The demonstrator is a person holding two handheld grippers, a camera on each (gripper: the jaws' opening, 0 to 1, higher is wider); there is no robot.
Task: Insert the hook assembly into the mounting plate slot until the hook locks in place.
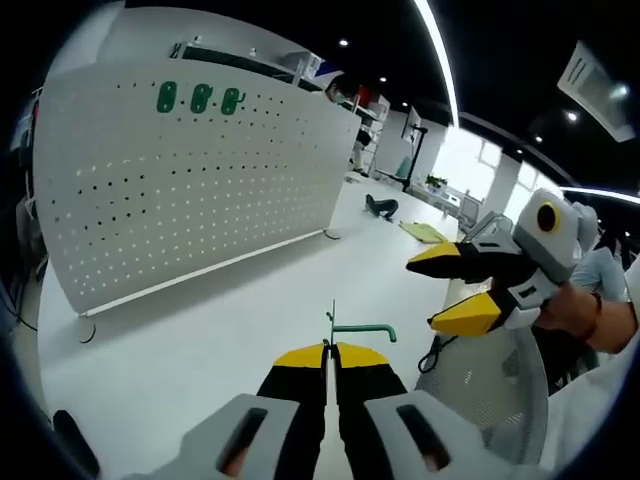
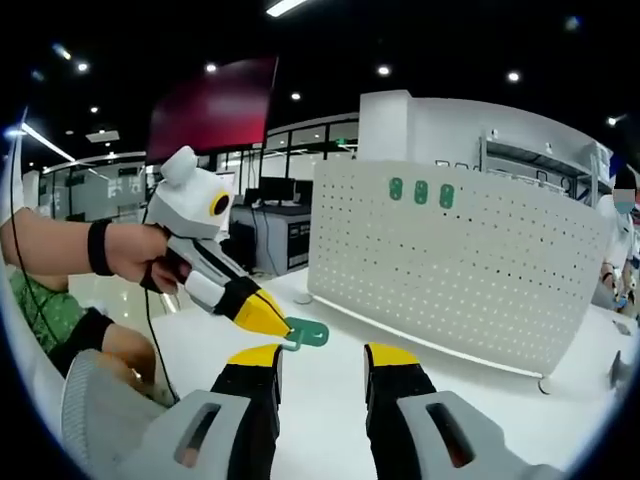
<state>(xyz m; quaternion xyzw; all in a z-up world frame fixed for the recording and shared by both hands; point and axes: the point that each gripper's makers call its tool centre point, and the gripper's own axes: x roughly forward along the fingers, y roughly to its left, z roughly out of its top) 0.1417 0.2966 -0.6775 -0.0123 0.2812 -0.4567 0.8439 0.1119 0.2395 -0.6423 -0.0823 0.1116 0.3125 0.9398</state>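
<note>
Your green hook [image 1: 362, 331] is hard to read from the left gripper view: it sits edge-on just above your left gripper [image 1: 331, 350], at lower centre, so its plate shows as a thin vertical sliver with the curved arm running right, and what the tips actually pinch is hidden behind the yellow ends. The jaws there are pressed together on it with no gap between them. In the right gripper view the same hook [image 2: 306, 333] shows its flat green tab at centre frame, clamped at the yellow tip of your left gripper [image 2: 268, 316], which comes in from the left, angled down and right, your hand [image 2: 140, 252] wrapped round the handle with a dark band at the wrist. Your right gripper [image 2: 322, 357] stands with jaws spread wide and nothing between them; in the left gripper view it [image 1: 450, 290] hangs at the right edge, pointing left, your hand [image 1: 575, 312] partly cut off. The white pegboard [image 1: 190, 190] stands upright on the white table [image 1: 230, 340], upper left, well apart from the hook, with three green plates [image 1: 200, 98] near its top edge; in the right gripper view the board [image 2: 450, 260] fills the right half.
</note>
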